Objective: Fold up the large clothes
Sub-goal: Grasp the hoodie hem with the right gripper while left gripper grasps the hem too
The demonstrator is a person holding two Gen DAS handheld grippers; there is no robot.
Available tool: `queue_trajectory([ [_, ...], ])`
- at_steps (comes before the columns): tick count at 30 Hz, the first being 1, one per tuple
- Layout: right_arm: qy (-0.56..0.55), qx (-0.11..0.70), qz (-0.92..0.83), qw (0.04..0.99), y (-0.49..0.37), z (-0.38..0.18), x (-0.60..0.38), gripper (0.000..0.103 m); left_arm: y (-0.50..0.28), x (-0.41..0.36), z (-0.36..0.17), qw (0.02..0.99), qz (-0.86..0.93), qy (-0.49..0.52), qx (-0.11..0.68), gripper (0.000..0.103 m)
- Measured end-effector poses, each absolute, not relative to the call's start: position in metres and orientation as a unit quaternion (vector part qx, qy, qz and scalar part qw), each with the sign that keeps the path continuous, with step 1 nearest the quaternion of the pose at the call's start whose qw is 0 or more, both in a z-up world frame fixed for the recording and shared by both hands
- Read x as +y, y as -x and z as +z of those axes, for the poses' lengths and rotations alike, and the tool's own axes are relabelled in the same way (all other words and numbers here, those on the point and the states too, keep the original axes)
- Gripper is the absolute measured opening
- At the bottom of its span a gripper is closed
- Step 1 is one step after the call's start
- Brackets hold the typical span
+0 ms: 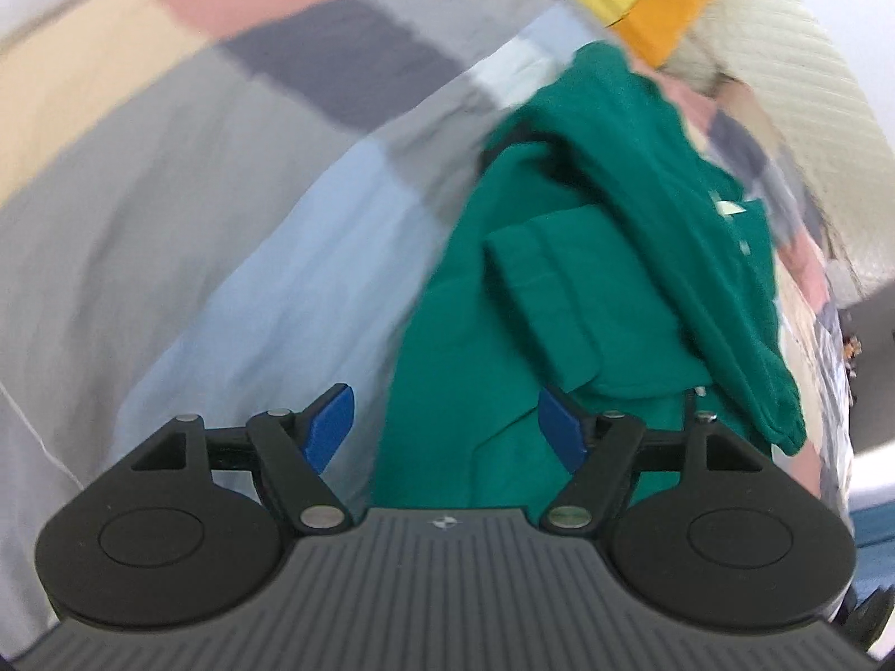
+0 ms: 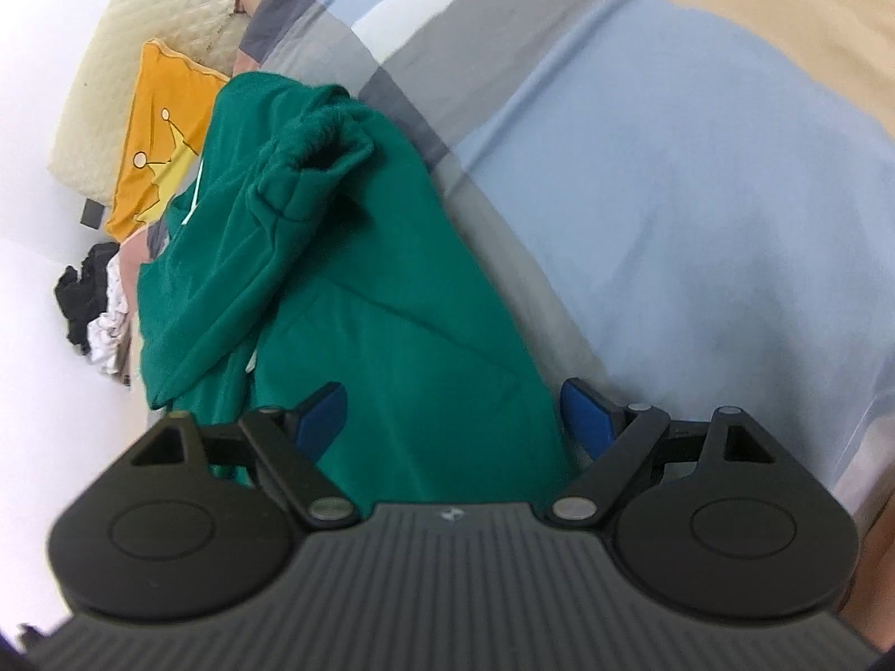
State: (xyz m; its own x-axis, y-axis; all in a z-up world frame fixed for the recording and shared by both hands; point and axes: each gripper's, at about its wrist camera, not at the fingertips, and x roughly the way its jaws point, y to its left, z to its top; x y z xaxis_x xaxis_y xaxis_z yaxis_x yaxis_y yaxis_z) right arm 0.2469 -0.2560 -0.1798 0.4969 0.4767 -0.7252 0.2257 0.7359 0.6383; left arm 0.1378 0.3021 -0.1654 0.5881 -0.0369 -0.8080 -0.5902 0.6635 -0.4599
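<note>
Left wrist view, bed: a wide bedcover of pale blue, grey, peach and pink fabric blocks (image 1: 268, 302) carries everything; its flat spread looks chosen as the folding surface.
Garment: a large teal-green fleece sweatshirt (image 1: 559, 302) lies lengthwise on the cover, one sleeve and cuff laid over its body, so the fold seems partly made.
Pillows: a cream quilted pillow (image 2: 162, 28) and an orange cushion with a yellow crown print (image 2: 162, 128) sit at the head end, just beyond the sweatshirt.
Left gripper (image 1: 447, 433): blue pads spread apart over the garment's near hem, nothing pinched, probably lining up a grab.
Right gripper (image 2: 453, 419): jaws likewise wide, green cloth beneath them but not clamped.
</note>
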Motion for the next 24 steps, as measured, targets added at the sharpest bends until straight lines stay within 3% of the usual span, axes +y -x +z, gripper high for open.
queue_trajectory([
  [12, -0.373, 0.523, 0.129, 0.755, -0.235, -0.185, -0.242, 0.087, -0.152, 0.270, -0.190, 0.792, 0.128, 0.377, 0.463, 0.077],
  [24, -0.391, 0.504, 0.186, 0.748, -0.225, -0.176, -0.239, 0.084, -0.142, 0.265, -0.189, 0.790, 0.132, 0.396, 0.449, 0.076],
])
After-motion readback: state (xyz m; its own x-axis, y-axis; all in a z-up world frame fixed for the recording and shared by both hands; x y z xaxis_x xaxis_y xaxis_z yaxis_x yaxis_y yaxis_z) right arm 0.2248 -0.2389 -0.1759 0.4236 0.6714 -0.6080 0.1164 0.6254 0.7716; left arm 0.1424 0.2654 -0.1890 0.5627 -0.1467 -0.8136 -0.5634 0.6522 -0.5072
